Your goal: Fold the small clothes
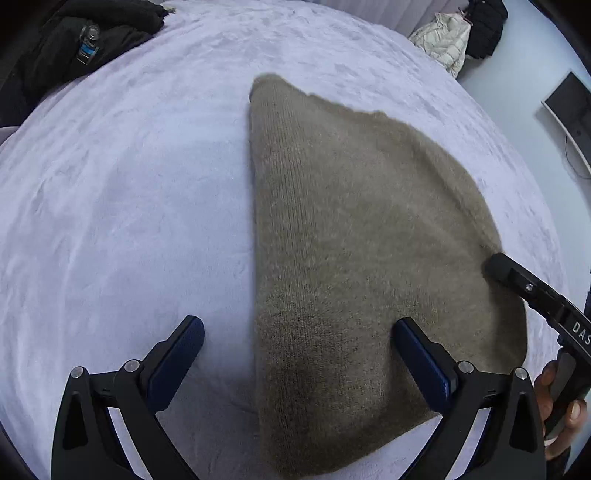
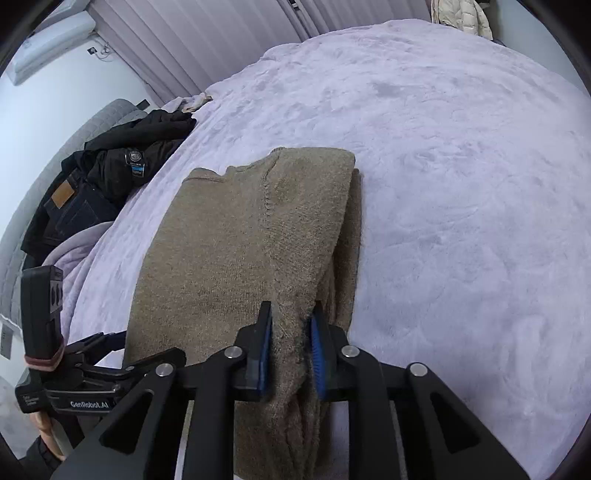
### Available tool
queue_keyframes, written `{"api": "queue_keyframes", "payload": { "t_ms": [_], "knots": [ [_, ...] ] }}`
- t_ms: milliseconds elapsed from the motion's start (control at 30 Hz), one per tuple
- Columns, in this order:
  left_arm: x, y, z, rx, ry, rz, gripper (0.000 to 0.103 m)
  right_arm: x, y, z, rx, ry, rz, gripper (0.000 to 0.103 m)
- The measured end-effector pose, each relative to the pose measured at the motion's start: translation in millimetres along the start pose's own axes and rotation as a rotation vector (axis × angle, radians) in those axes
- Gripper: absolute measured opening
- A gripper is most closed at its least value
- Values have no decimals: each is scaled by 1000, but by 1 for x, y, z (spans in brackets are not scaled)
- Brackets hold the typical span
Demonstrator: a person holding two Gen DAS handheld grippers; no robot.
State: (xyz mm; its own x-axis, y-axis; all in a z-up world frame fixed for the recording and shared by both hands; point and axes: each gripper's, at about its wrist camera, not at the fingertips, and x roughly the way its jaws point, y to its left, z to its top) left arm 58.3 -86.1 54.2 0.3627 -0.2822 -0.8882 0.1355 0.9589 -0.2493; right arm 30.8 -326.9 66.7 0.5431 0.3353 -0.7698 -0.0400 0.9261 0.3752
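Note:
A tan knit sweater (image 1: 351, 240) lies folded lengthwise on the lilac bedspread (image 1: 129, 203). My left gripper (image 1: 295, 354) hangs wide open over its near left edge, one finger above the bedspread and the other above the knit, gripping nothing. In the right wrist view the sweater (image 2: 229, 251) has a side layer doubled over along its right edge. My right gripper (image 2: 291, 310) is shut on a raised ridge of that doubled layer at the near end. One of its fingers (image 1: 517, 280) shows at the sweater's right edge in the left wrist view.
A heap of dark clothes (image 2: 129, 158) and jeans (image 2: 74, 210) lies at the bed's far left edge. A cream padded jacket (image 1: 443, 40) hangs beyond the bed. A dark screen (image 1: 569, 107) stands at the right. Pleated curtains (image 2: 221, 33) lie behind.

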Motion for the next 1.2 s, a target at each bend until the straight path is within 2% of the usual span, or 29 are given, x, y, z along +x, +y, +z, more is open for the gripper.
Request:
{"api": "queue_keyframes", "payload": {
  "t_ms": [67,133,200,233,267,300,333,367,400,433,467,500,533,600,667,767,833,900,967,1067,1133,1200],
  "knots": [
    [-20,-1,8,0,-59,-41,103,-30,5,3,-44,-119,-42,60],
    [-32,-8,17,21,-104,-111,103,-47,14,7,-90,-210,-39,64],
    [-28,-22,22,78,-100,-207,103,-41,25,12,-154,-172,35,64],
    [-21,-27,23,101,-89,-228,103,-33,31,13,-183,-139,70,64],
    [-12,-29,26,119,-82,-208,103,-20,35,13,-217,-100,87,64],
    [0,-29,27,149,-87,-141,103,-7,36,13,-236,-67,76,64],
    [17,-25,29,166,-59,-56,103,8,34,12,-247,-24,49,64],
    [34,-19,30,156,2,-15,103,26,28,11,-253,29,13,64],
    [48,-4,30,105,71,-75,103,33,25,9,-259,38,-1,64],
    [46,12,31,32,88,-140,103,31,23,9,-271,33,-6,64],
    [38,20,33,-2,67,-151,103,25,25,10,-283,36,-1,64],
    [24,24,36,-16,11,-147,103,16,26,11,-297,25,9,64],
    [12,24,41,-6,-36,-156,103,4,29,13,-323,-8,23,65],
    [-2,16,59,23,-71,-190,103,-13,38,19,-415,-78,40,68],
    [-4,0,76,72,-78,-212,103,-8,48,31,-519,-79,15,77],
    [11,-30,91,180,-50,-217,103,30,52,50,-602,39,40,77],
    [36,-38,102,201,1,-211,103,53,51,56,-624,102,62,77],
    [61,-38,112,212,31,-165,103,74,47,63,-660,101,8,76],
    [78,-28,120,177,52,-145,103,89,37,73,-619,105,-13,82],
    [82,-22,134,156,73,-151,103,104,21,86,-517,121,52,83],
    [65,-24,135,167,53,-117,103,102,22,87,-509,118,35,83],
    [33,-25,123,208,-52,-71,103,86,33,85,-516,85,-48,83]
  ]
}}
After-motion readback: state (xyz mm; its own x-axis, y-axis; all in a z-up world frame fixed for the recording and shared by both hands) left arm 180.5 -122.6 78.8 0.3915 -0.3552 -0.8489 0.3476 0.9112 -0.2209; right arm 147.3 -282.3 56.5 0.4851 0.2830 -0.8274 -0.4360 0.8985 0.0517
